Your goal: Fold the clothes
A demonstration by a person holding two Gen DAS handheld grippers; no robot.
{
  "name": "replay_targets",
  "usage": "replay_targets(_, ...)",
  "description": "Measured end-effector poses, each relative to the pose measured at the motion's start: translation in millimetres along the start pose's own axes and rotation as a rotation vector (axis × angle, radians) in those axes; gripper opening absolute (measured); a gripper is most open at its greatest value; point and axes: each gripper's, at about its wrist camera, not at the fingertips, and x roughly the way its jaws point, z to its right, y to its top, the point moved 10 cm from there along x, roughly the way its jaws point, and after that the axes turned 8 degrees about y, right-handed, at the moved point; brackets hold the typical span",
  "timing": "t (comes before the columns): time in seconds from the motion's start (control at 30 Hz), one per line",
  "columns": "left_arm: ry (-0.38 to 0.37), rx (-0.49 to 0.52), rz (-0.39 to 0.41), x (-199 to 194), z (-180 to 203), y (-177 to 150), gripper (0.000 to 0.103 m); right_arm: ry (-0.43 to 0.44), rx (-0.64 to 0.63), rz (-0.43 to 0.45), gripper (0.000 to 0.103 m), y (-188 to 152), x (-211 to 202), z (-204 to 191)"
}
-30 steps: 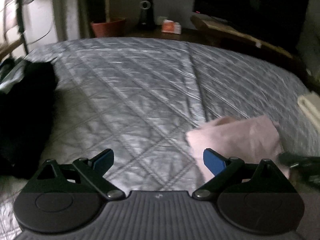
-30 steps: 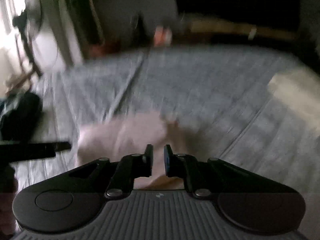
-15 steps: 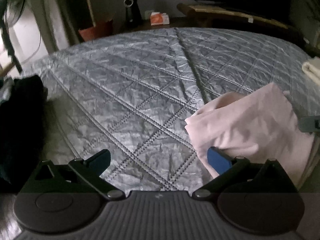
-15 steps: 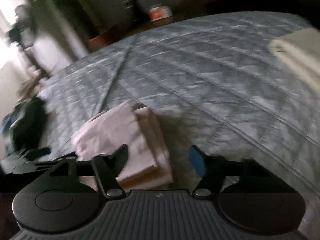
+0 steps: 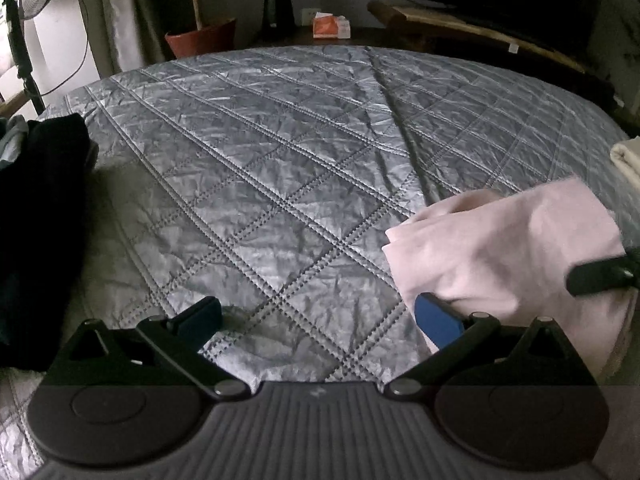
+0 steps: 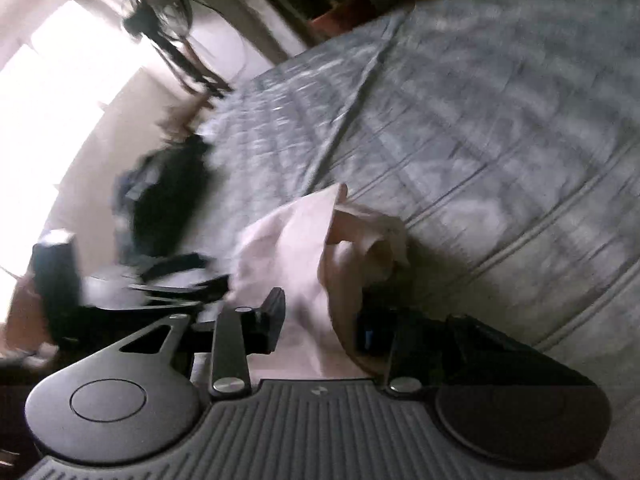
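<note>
A folded pale pink garment (image 5: pixel 508 244) lies on the grey quilted bed (image 5: pixel 280 152), at the right in the left wrist view. My left gripper (image 5: pixel 320 320) is open and empty, its right finger at the garment's near left corner. The right gripper's finger (image 5: pixel 600 276) shows dark at the garment's right edge. In the tilted, blurred right wrist view the pink garment (image 6: pixel 296 248) sits between the jaws of my right gripper (image 6: pixel 320 320), which are closing around its thick folded edge with a gap still showing.
A pile of black clothes (image 5: pixel 36 216) lies at the bed's left edge. A folded cream item (image 5: pixel 626 160) sits at the far right. Beyond the bed are a fan (image 5: pixel 24 12), a terracotta pot (image 5: pixel 200 38) and a wooden bench (image 5: pixel 472 28).
My right gripper opened half a second ago, rolled to the side and moved onto the pink garment, its jaws now narrowing on it. My left gripper stayed open and barely moved.
</note>
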Motion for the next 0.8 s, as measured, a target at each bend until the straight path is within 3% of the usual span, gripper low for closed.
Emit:
replay_targets(0.07, -0.001, 0.001, 0.0, 0, 1, 1, 0.103, 0.032, -0.003, -0.009, 0.045, -6, 0, 0)
replay_targets(0.13, -0.002, 0.002, 0.0, 1, 1, 2, 0.103, 0.031, -0.012, 0.001, 0.036, -8, -2, 4)
replay_targets(0.27, -0.002, 0.004, 0.002, 0, 3, 2, 0.103, 0.032, 0.09, 0.1, 0.044, -3, -15, 14)
replay_targets(0.4, 0.005, 0.011, 0.009, 5, 6, 4, 0.103, 0.066, 0.087, 0.054, 0.043, -9, -3, 7)
replay_targets(0.47, 0.01, 0.017, 0.014, 9, 9, 7, 0.103, 0.065, 0.126, 0.062, 0.036, -7, -1, 12)
replay_targets(0.53, 0.013, 0.021, 0.016, 10, 9, 9, 0.103, 0.064, 0.138, 0.062, 0.036, -8, 0, 12)
replay_targets(0.73, 0.016, 0.016, 0.008, 9, 9, 9, 0.103, -0.033, 0.119, 0.056, 0.019, -14, 9, 3)
replay_targets(0.8, 0.018, 0.013, 0.004, 9, 10, 10, 0.103, -0.037, 0.147, 0.099, 0.015, -17, 2, 2)
